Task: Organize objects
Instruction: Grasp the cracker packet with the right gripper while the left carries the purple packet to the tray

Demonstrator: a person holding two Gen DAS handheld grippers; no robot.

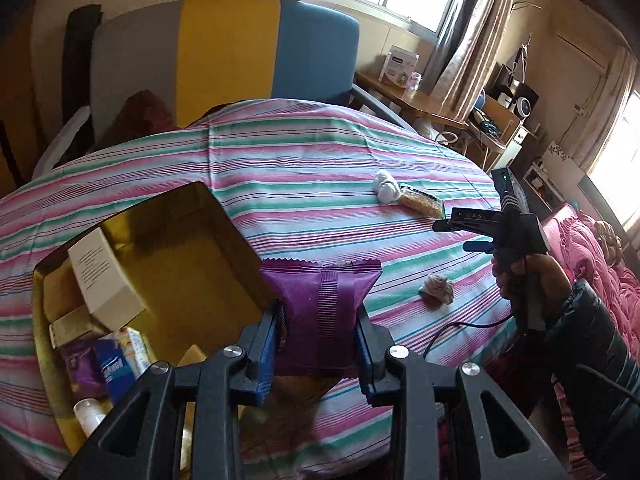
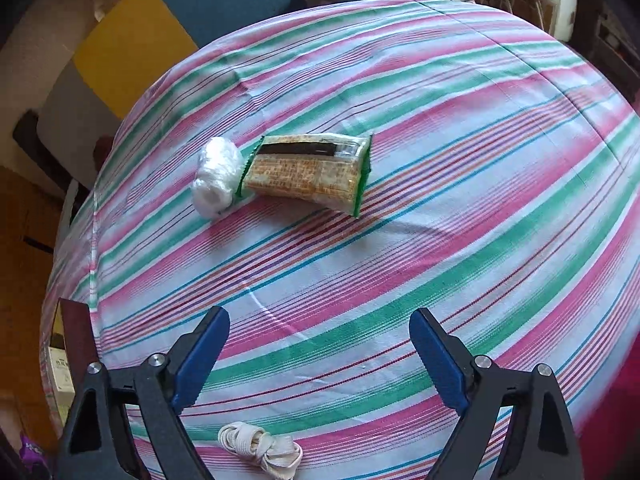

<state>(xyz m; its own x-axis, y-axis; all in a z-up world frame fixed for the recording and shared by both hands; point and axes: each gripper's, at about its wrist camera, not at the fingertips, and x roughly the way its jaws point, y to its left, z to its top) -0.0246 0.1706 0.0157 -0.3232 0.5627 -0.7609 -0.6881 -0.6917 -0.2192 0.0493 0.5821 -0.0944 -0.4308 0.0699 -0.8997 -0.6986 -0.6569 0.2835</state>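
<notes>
The left gripper point(image 1: 320, 334) is clenched on a purple snack packet point(image 1: 320, 312), held in the air just beside the right-hand rim of an open gold box point(image 1: 224, 220). The box sits near the left edge of a table covered by a striped tablecloth point(image 1: 304, 184) and holds a white carton point(image 1: 106, 276) and smaller packets.

The right gripper point(image 2: 320, 356) hangs with its jaws spread wide and nothing between them, above bare cloth. Ahead of it lie a cracker packet point(image 2: 308, 174) touching a white plastic-wrapped roll point(image 2: 216, 176), with open cloth all round. A coiled white cord point(image 2: 260, 450) lies below the gripper, near the edge. A crumpled tissue point(image 1: 438, 288) rests toward the right side.
</notes>
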